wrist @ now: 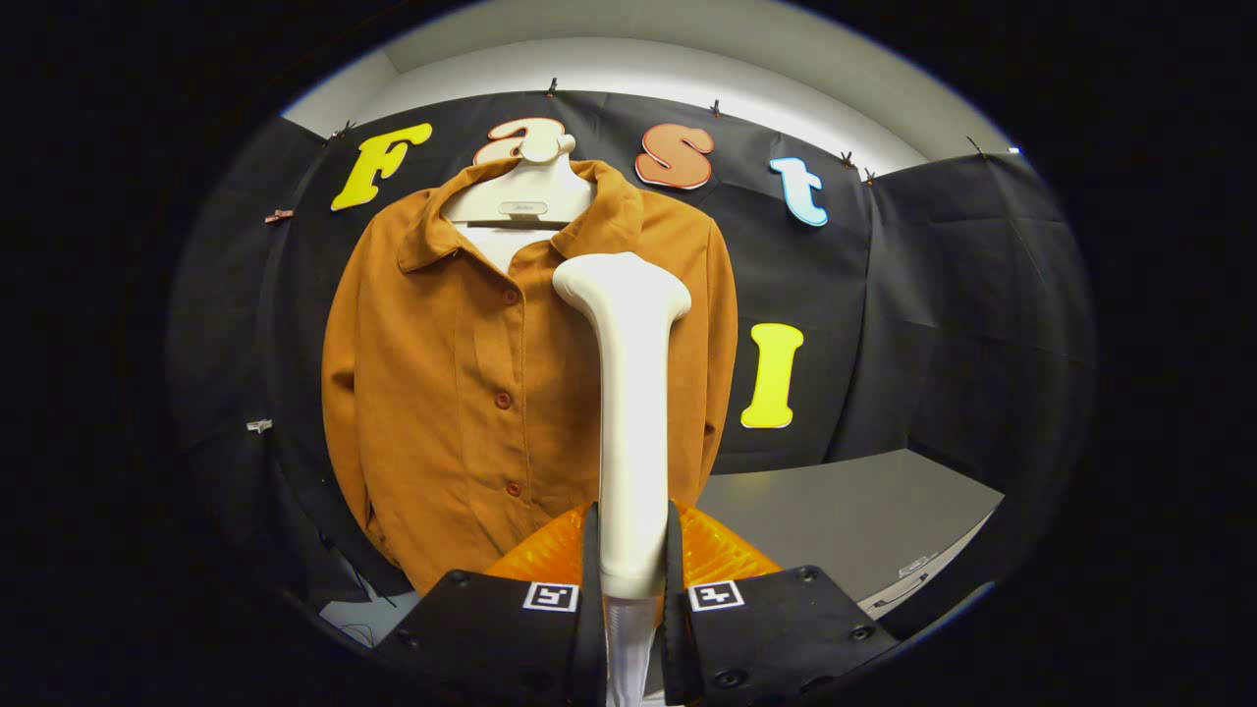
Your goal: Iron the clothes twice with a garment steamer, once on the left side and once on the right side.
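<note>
Holding the white steamer (628, 393) tight in your gripper (628, 589) at the shirt's (462, 393) 3 o'clock side, you next slide it down toward 6 o'clock.

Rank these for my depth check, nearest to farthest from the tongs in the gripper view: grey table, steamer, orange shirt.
1. Steamer: clamped between the tongs, head up ahead.
2. Orange shirt: hanging just beyond the steamer's head, mostly left of it.
3. Grey table: beyond the tongs, right; its rank against the shirt is unclear.
</note>
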`<state>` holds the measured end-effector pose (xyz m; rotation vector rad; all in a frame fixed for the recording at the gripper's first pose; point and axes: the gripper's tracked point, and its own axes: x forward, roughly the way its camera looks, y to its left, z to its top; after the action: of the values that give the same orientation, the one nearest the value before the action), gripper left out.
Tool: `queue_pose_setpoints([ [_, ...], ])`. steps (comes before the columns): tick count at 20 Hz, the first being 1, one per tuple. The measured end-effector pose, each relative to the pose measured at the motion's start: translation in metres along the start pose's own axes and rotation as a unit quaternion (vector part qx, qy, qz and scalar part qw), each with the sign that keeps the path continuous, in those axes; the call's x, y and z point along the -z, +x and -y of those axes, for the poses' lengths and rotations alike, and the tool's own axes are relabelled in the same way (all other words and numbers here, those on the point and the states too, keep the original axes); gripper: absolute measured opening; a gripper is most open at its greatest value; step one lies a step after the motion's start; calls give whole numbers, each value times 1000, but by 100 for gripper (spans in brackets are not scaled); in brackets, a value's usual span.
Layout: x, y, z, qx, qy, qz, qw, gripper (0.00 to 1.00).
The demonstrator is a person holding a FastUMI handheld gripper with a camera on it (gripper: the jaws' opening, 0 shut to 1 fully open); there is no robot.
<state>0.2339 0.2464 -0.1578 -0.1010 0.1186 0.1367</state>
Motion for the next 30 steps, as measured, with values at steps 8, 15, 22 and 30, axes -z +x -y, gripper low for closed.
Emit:
queue_pose_setpoints([
  [8, 42, 8, 2, -4, -17, -34, 999, 26],
  [15, 100, 8, -3, -8, -25, -88, 996, 26],
  [22, 153, 2, -6, -11, -25, -144, 989, 26],
  [30, 185, -29, -7, -18, -16, -185, 982, 26],
])
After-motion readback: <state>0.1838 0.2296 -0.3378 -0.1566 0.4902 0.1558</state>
